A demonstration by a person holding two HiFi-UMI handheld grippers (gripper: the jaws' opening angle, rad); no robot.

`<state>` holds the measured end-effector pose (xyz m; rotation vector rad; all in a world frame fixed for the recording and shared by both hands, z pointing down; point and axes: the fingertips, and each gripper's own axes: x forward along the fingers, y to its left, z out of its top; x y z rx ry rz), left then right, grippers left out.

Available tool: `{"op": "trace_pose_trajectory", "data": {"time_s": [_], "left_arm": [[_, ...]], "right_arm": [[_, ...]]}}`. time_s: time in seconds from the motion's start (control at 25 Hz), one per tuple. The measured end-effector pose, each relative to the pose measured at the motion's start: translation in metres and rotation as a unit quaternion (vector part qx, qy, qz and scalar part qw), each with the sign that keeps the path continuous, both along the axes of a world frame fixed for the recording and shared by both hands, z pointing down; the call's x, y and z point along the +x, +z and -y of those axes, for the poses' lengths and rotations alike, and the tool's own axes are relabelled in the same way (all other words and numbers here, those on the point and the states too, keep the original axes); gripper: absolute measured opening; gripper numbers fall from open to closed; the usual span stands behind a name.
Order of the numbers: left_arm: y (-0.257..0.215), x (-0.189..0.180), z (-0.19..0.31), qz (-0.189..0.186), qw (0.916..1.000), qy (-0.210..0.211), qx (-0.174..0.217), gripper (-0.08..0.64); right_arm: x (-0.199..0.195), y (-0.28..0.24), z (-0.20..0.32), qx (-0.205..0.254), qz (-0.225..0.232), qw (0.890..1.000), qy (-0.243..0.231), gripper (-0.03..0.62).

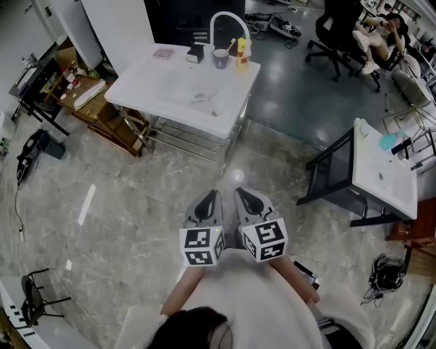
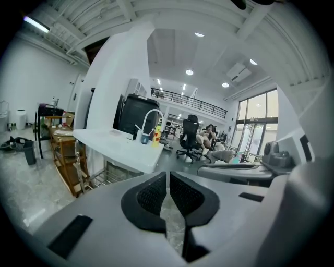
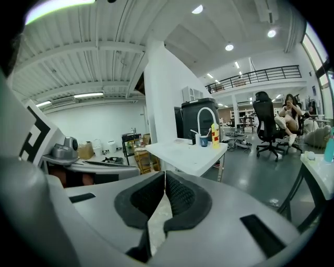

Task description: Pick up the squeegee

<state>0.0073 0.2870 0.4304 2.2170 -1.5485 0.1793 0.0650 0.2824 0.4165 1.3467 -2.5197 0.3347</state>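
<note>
A white table (image 1: 163, 85) with an arched white faucet (image 1: 228, 20) stands ahead of me across the marble floor. On it are a cup (image 1: 221, 58), a yellow bottle (image 1: 242, 54), a pink item (image 1: 163, 53) and some small pale items (image 1: 204, 99) near the middle. I cannot tell which of them is the squeegee. My left gripper (image 1: 208, 199) and right gripper (image 1: 244, 195) hang side by side over the floor, well short of the table. Both are shut with nothing between their pads (image 2: 156, 194) (image 3: 152, 194). The table (image 2: 117, 146) (image 3: 188, 151) shows ahead in both gripper views.
A second white table (image 1: 381, 170) on a black frame stands to the right. A wooden cart (image 1: 92, 105) with clutter sits left of the sink table. A person sits by a black office chair (image 1: 334, 34) at the back right. Cables (image 1: 385, 272) lie on the floor.
</note>
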Motion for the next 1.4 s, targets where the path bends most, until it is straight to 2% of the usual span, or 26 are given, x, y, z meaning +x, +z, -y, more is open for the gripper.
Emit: {"op": "trace_pose_trajectory", "data": {"time_s": [0.24,0.44,0.6,1.16,1.4], "left_arm": [[0.004,-0.001,0.004,0.001,1.0,-0.003,-0.004,0.038],[0.004,0.0,0.019,0.028,0.9995,-0.005,0.012,0.038],[0.006,0.002,0.036,0.016,0.9998,-0.011,0.005,0.038],[0.023,0.012,0.135,0.028,0.9981,-0.046,-0.03,0.038],[0.024,0.028,0.179,0.031,0.9971,-0.057,-0.039,0.038]], "right_arm": [[-0.002,0.008,0.003,-0.009,-0.006,1.0,-0.007,0.028],[0.001,0.012,0.021,-0.005,-0.018,1.0,-0.009,0.028],[0.007,0.012,0.043,-0.005,-0.013,1.0,-0.003,0.028],[0.017,0.034,0.146,-0.046,0.001,0.998,-0.045,0.028],[0.029,0.041,0.191,-0.059,0.004,0.996,-0.062,0.028]]}}
